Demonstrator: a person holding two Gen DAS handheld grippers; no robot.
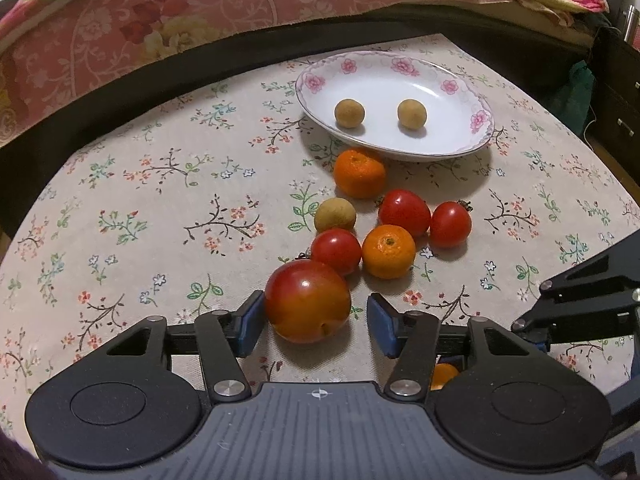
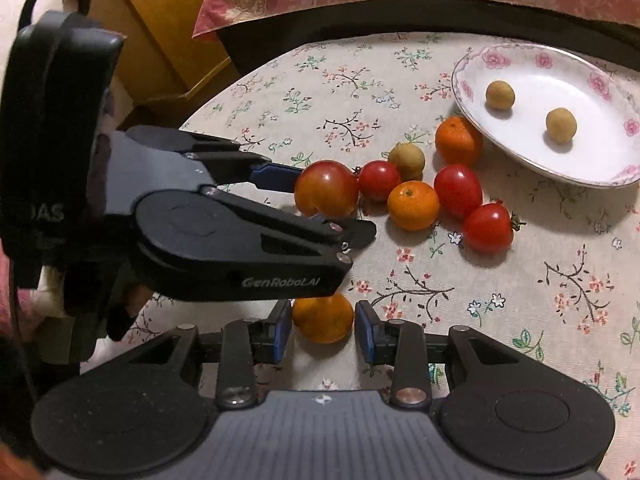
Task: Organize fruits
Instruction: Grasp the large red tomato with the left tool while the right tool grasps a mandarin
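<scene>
**Closing on two fruits at once**

Straddling the big tomato (image 1: 307,301) with my left hand-held gripper (image 1: 316,322), I have the jaws spread: the left pad looks to be at the skin, the right pad stands clear. My right hand-held gripper (image 2: 322,326) is likewise released around an orange (image 2: 323,318) at the near edge of the table (image 2: 520,300), a small gap showing on the right side.

To do this well, I judge each fruit should be centred before I squeeze. On the left I would shift slightly right so both pads meet the tomato together; otherwise it may roll into the small tomato (image 1: 336,251) just behind it. Tomato skin will bruise, so a gentle close is called for.

The plate (image 1: 472,80) lies well beyond the cluster and holds two longans (image 1: 349,112); a third longan (image 1: 335,215) sits among the loose fruit. The two grippers are close together, so I would lift one at a time.
</scene>
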